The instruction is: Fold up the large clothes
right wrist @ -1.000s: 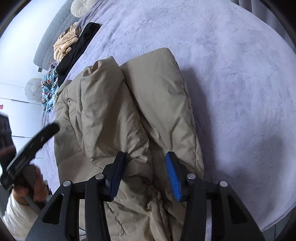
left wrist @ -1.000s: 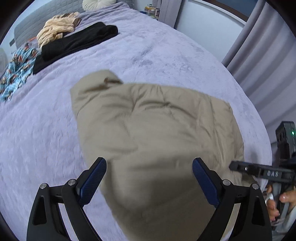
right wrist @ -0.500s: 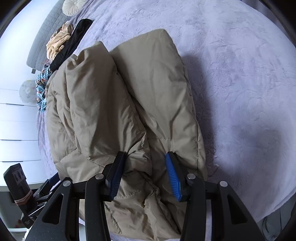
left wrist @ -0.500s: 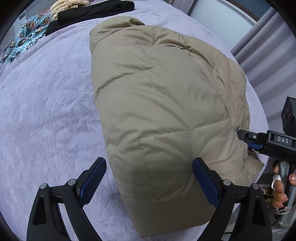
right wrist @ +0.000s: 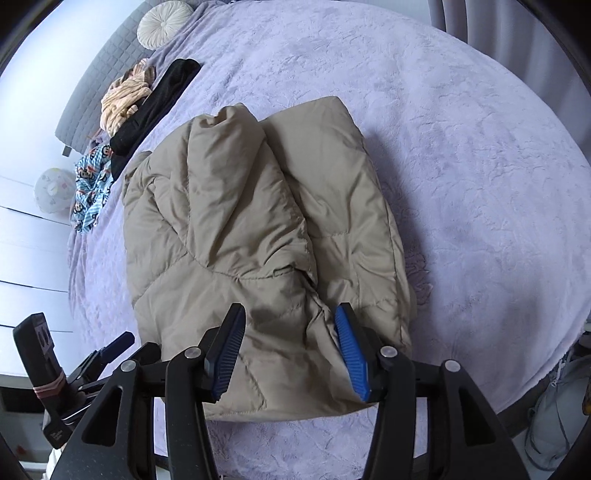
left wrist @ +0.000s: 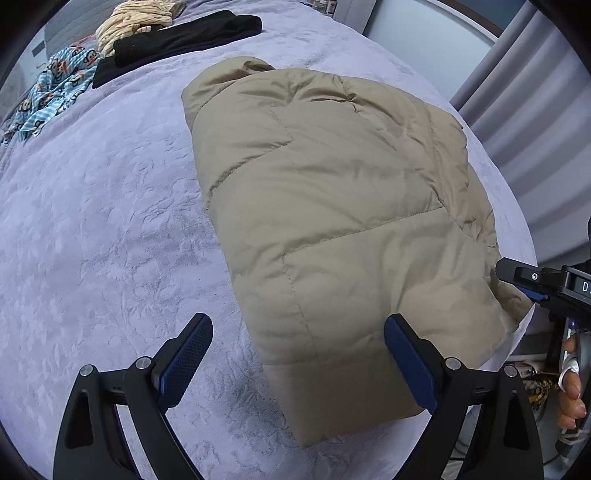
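A tan puffer jacket [left wrist: 332, 206] lies folded on the lilac bed; it also shows in the right wrist view [right wrist: 240, 229], with one half laid over the other. My left gripper [left wrist: 297, 360] is open and empty, hovering over the jacket's near hem. My right gripper [right wrist: 288, 350] is open, its fingers either side of the jacket's near edge, not squeezing it. The right gripper's tip also shows at the right edge of the left wrist view [left wrist: 532, 280], by the jacket's corner. The left gripper shows at the lower left of the right wrist view [right wrist: 107, 354].
The lilac bedspread [left wrist: 92, 240] spreads left of the jacket. A black garment [left wrist: 177, 40], a cream garment [left wrist: 136, 18] and a blue printed garment [left wrist: 55, 92] lie at the far side. A round cushion [right wrist: 164, 24] sits by the headboard. Grey curtains [left wrist: 535, 110] hang on the right.
The jacket's upper half has come down and now lies flat. My left gripper has drawn back from it. My right gripper has opened a little wider around the near edge.
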